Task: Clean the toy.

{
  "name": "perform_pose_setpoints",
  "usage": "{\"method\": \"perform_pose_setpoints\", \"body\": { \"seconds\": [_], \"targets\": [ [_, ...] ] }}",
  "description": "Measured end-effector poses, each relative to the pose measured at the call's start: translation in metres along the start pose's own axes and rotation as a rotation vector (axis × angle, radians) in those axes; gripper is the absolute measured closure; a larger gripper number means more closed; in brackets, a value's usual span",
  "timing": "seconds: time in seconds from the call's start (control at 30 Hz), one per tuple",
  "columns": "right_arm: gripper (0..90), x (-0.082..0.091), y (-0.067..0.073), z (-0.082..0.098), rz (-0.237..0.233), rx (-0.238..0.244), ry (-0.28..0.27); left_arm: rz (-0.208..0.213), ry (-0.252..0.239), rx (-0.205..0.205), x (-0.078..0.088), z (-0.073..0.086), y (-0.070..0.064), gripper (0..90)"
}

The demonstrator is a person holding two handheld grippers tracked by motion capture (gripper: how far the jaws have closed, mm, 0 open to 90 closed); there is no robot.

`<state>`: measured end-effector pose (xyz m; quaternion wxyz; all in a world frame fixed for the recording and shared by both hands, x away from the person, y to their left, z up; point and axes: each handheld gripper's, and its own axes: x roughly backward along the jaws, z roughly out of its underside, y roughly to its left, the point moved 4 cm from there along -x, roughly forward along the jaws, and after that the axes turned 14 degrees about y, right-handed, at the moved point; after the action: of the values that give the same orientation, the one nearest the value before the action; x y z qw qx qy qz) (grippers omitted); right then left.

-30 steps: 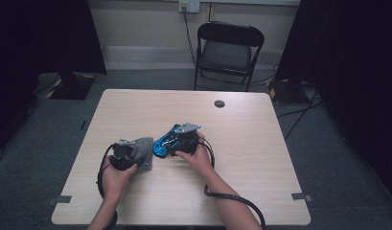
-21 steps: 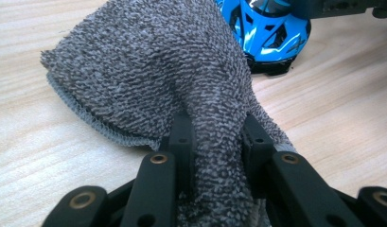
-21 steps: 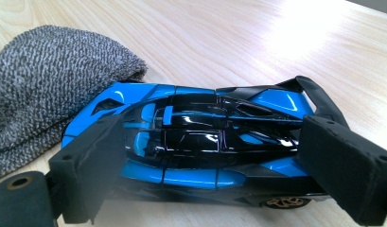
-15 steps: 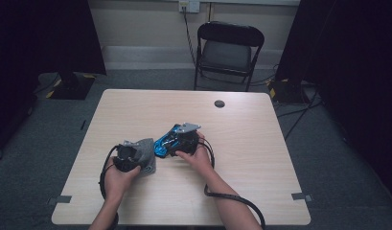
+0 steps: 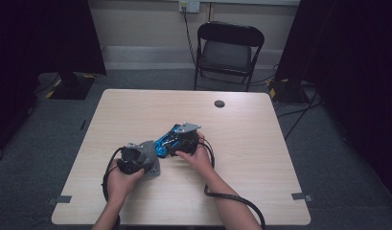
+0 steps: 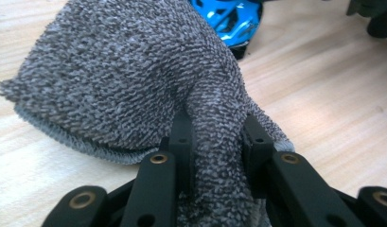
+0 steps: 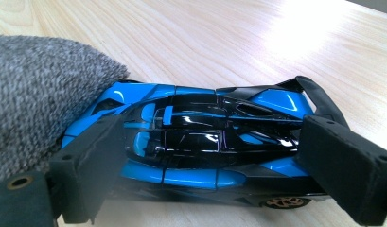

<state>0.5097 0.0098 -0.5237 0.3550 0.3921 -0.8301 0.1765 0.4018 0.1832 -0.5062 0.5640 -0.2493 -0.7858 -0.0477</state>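
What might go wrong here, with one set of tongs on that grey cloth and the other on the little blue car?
The right tongs clamp the blue toy car across its glossy body, so it might slip or twist when rubbed. The left tongs pinch only a bunched fold of the grey cloth, which may pull free. The cloth lies against the car's end and could snag on its thin black wing.

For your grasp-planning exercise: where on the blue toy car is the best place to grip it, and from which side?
Grip the blue toy car across its flat flanks at mid-body, coming from above, as the right gripper does; its low, long shape suits this, and the grey cloth covers one end.
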Motion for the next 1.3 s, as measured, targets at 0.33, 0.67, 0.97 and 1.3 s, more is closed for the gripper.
{"method": "perform_pose_setpoints", "body": {
  "seconds": [0.33, 0.67, 0.97, 1.3],
  "targets": [
    [8.6, 0.000, 0.000, 0.000, 0.000, 0.001, 0.000, 0.048, 0.027, -0.015, -0.002, 0.002, -0.019, 71.6],
    [8.6, 0.000, 0.000, 0.000, 0.000, 0.000, -0.001, 0.121, 0.057, -0.056, -0.006, 0.002, -0.042, 71.5],
    [8.6, 0.000, 0.000, 0.000, 0.000, 0.000, -0.001, 0.158, 0.070, -0.121, -0.010, 0.001, -0.059, 71.4],
    [8.6, 0.000, 0.000, 0.000, -0.001, 0.000, 0.000, 0.185, 0.068, -0.166, 0.008, -0.001, -0.055, 71.1]
  ]
}}
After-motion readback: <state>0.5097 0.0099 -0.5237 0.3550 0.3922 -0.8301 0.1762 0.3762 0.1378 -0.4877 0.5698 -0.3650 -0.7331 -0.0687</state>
